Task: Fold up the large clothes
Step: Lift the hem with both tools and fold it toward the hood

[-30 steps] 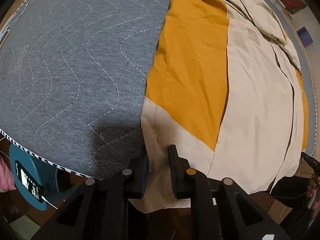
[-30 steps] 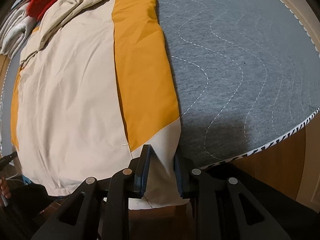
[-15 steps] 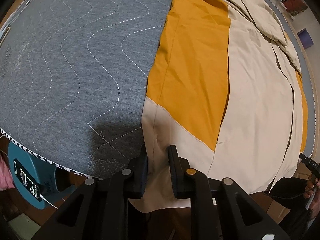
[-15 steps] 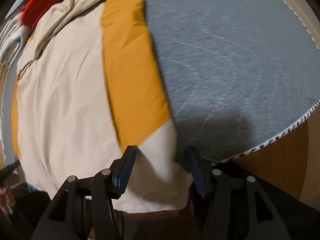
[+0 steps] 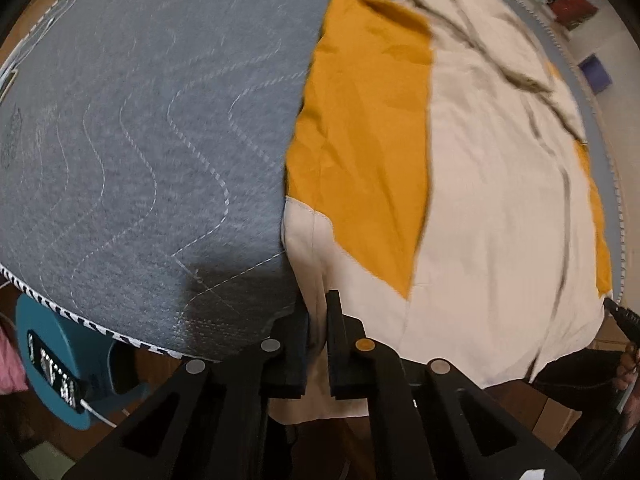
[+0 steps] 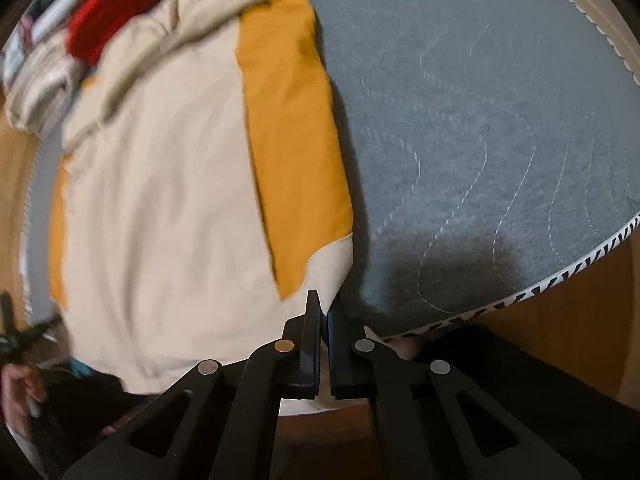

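At the bottom of each wrist view the jaws are nipped onto the near hem of the garment (image 5: 500, 184): the left gripper (image 5: 318, 320) pinches its cream corner at the left edge, and the right gripper (image 6: 323, 316) is clamped tight on the opposite corner, cloth running between the pads in both. The garment, cream with orange panels, lies spread lengthwise over the grey quilted mat (image 5: 140, 140), its hem hanging a little over the near edge, its sides seemingly already turned in and its far end bunched at the top of the frames. By the look of it the fold is barely begun: both corners are gripped, but the lengthwise fold away from the near edge is not yet made. Beyond, a red cloth (image 6: 120, 12) and pale folded pieces (image 6: 36, 80) sit at the upper left of the right view. Under the mat's striped edge, a teal object (image 5: 60, 364) stands at lower left, above a wooden floor (image 6: 560, 320).
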Tool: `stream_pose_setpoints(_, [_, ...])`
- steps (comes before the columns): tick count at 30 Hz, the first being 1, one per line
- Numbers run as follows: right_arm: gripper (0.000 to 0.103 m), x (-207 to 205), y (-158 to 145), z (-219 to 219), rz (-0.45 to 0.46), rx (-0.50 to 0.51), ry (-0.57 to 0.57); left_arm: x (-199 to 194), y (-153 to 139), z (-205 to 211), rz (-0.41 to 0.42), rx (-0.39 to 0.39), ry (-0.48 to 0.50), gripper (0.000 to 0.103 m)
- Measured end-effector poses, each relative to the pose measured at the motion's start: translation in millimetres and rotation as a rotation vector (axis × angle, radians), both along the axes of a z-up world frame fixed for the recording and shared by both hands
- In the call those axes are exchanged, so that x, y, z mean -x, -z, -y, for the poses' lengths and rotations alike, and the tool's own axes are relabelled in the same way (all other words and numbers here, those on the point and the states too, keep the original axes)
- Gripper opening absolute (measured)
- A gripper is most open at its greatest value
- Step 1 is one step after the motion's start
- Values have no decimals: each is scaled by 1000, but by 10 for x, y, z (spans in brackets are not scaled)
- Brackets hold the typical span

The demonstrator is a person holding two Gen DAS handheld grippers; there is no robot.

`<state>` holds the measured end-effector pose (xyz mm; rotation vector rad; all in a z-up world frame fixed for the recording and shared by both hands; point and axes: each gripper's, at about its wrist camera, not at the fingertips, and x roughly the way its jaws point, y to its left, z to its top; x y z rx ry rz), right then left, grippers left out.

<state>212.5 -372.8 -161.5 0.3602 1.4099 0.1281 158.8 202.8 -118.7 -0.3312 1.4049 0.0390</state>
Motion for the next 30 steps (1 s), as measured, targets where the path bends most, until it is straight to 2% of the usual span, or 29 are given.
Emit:
stream_pose_setpoints(3, [3, -13, -145, 115, 45, -52, 54, -7, 69, -8, -34, 3, 5, 6])
stream_pose_setpoints(6, [3, -36, -22, 125, -8, -18, 47, -23, 169, -43, -77, 2, -22, 9])
stream_pose_setpoints(9, [13, -6, 168, 142, -71, 26, 28, -42, 203, -73, -87, 4, -26, 11])
stream_pose_setpoints(11, [24, 1, 255, 77, -100, 61, 6, -57, 226, -92, -90, 5, -32, 13])
stream_pose_setpoints(14, [32, -18, 309, -25, -101, 90, -33, -46, 206, -34, -91, 6, -36, 13])
stream_pose_setpoints(17, [34, -24, 311, -117, -94, 114, -63, -41, 192, 11, -89, -10, -23, 13])
stream_pose_setpoints(19, [33, -23, 307, -171, -87, 135, -82, -31, 182, 52, -80, -23, -8, 9])
stream_pose_setpoints(22, [6, -30, 281, -258, -64, 129, -79, -23, 79, 148, -39, -41, 31, 3])
stream_pose_setpoints(25, [3, -25, 151, -312, -15, 104, -66, 11, -93, 236, 14, -35, 54, 2])
stream_pose_setpoints(30, [3, 49, -323, -252, 112, 21, -55, 114, -570, 263, 122, 11, 98, 1])
